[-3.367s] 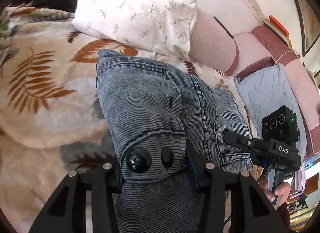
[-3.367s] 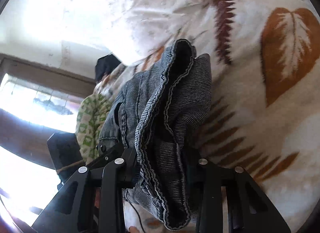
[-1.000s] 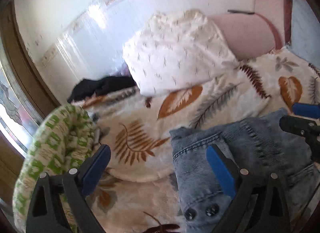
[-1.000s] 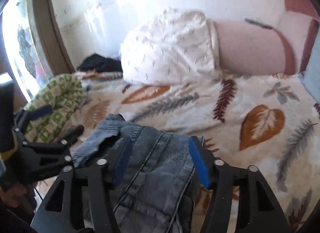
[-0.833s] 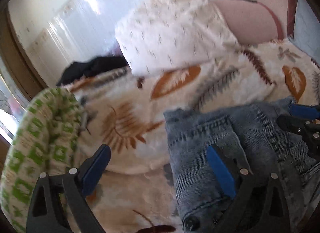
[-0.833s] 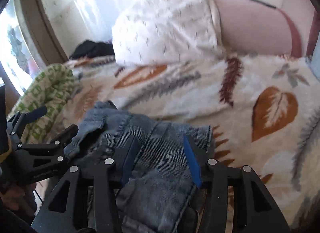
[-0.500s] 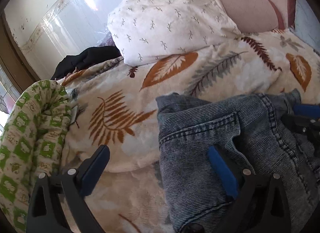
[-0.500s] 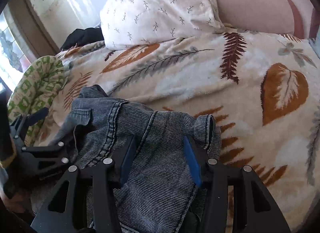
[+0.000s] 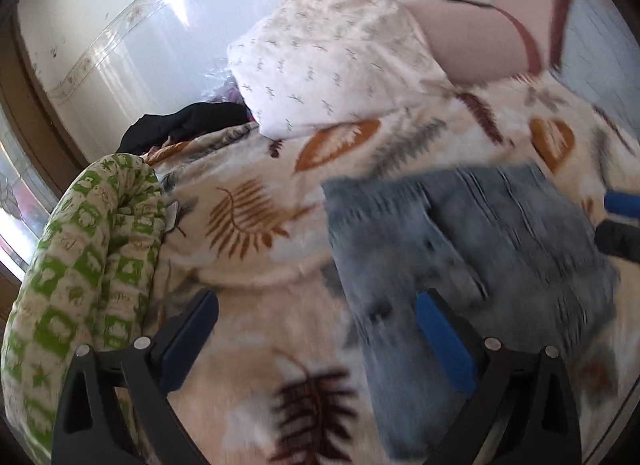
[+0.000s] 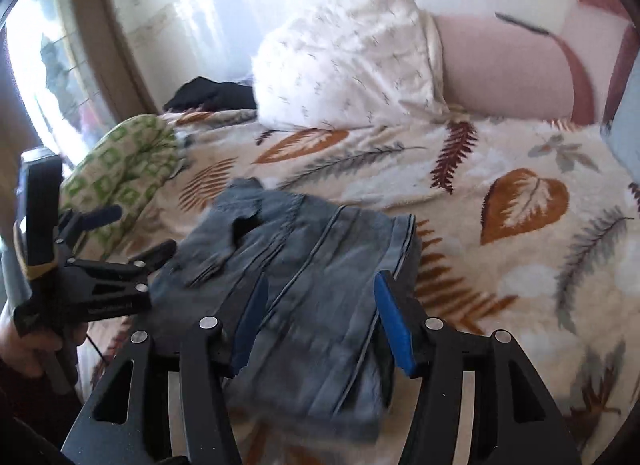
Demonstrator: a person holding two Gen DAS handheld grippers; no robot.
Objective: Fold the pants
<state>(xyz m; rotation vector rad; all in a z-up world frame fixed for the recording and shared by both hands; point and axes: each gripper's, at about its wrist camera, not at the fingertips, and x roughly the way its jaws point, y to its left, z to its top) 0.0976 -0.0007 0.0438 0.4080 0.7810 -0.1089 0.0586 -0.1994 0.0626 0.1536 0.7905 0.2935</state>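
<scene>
While both views are motion-blurred, the folded denim pants (image 10: 304,277) can be seen lying in a bundle on the leaf-print blanket (image 10: 520,153), below the white pillow (image 10: 352,61). The right gripper (image 10: 320,321) is seen with jaws parting, denim lying between the blue pads but not visibly pinched. The left gripper (image 9: 316,339) is held wide open with nothing gripped, one pad overlapping the pants' edge. A green-patterned cushion (image 9: 80,257) is noted at the left.

leaf-print blanket (image 10: 500,137), jeans (image 10: 320,265) (folded), pillow (image 10: 352,65)
</scene>
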